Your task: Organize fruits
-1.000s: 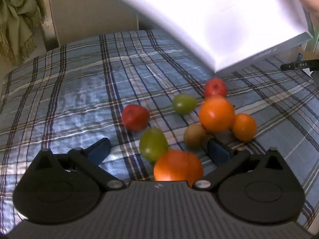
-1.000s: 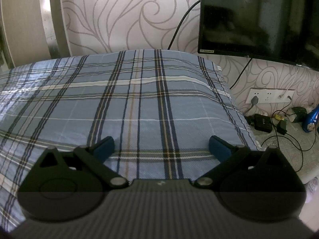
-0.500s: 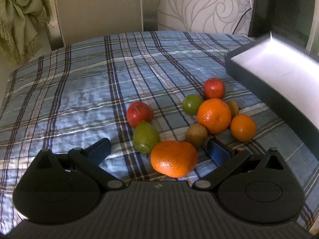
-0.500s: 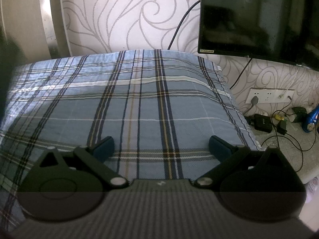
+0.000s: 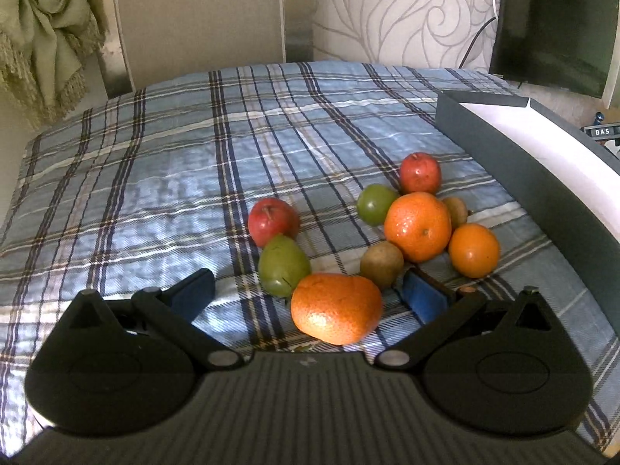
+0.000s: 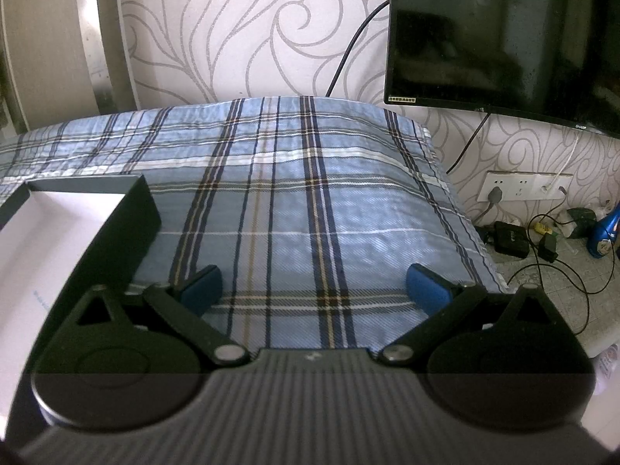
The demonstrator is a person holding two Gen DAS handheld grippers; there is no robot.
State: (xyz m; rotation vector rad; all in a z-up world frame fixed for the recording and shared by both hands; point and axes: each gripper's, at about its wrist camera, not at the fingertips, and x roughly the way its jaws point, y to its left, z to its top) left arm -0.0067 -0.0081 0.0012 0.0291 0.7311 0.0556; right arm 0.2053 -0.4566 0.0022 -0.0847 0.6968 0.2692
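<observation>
So the whole thing is laid out on a bed [image 5: 155, 178] with a blue plaid cover, pale swirly wallpaper [image 6: 240, 31] behind it and a dark TV [image 6: 503, 31] mounted on the right. There's a greenish throw [image 5: 42, 38] hanging in the far left corner, and a messy bit of floor by the wall sockets [image 6: 523, 186] with cables and a blue bottle [image 6: 606, 232].

The fruit sits in a loose pile on the cover: a big orange [image 5: 336, 308] right between the left gripper [image 5: 308, 294] fingers but not pinched, a green pear [image 5: 284, 264] touching a red apple [image 5: 273, 221], then a kiwi [image 5: 381, 259], another orange [image 5: 417, 226], a small orange [image 5: 473, 250], a green round fruit [image 5: 375, 204] and a second red apple [image 5: 420, 173] further back.

A dark box [image 5: 515, 170] with a white inside sits just to the right of the pile.

Left gripper is spread wide. Right gripper [image 6: 314, 283] is spread wide too, over bare cover, holding nothing
</observation>
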